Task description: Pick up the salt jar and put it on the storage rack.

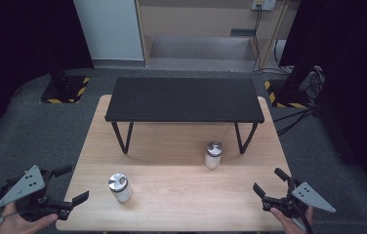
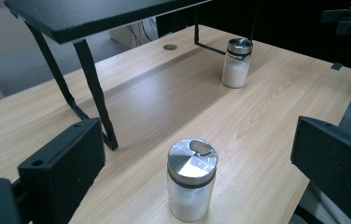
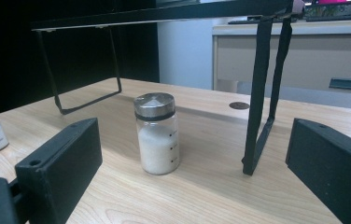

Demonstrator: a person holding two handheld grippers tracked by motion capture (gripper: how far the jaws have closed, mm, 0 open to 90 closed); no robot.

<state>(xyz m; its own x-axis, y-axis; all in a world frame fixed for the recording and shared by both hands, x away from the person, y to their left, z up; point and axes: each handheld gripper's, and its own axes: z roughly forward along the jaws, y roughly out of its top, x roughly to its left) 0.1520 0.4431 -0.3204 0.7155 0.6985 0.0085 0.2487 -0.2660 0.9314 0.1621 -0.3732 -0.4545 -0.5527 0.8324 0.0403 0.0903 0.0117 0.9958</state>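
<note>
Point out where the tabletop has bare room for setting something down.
Free: the strip between the near jar and the far jar, and the front edge between both grippers. Tightest: beside the shelf's right leg, where the far jar stands close.

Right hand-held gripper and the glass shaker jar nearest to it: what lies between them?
Bare light wooden tabletop, in the high view, between the right hand-held gripper and the metal-lidded glass shaker jar.
</note>
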